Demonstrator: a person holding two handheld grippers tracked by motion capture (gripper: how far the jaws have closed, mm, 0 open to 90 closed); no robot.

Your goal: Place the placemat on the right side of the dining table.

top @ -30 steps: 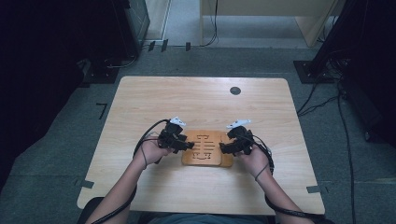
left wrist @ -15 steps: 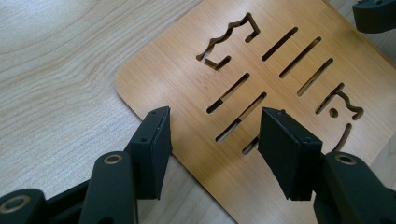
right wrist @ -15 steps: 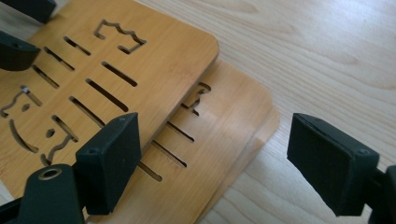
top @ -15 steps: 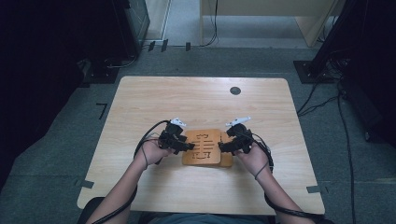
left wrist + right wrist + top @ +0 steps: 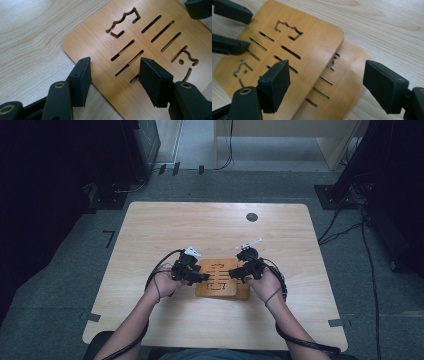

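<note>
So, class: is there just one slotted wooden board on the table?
No: the right gripper view shows a top slotted wooden board overlapping a second board.

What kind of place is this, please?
Probably a lab or recording room, not a home: one bare table on grey carpet, loose cables on the floor, and dark equipment stands around.

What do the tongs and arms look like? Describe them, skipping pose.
Both tongs, left and right, are matte black with flat rectangular pads bolted on with brass-ringed screws. Each carries a small grey plate on top and trails a black cable along the forearm. The forearms are bare, with no sleeves in view.
</note>
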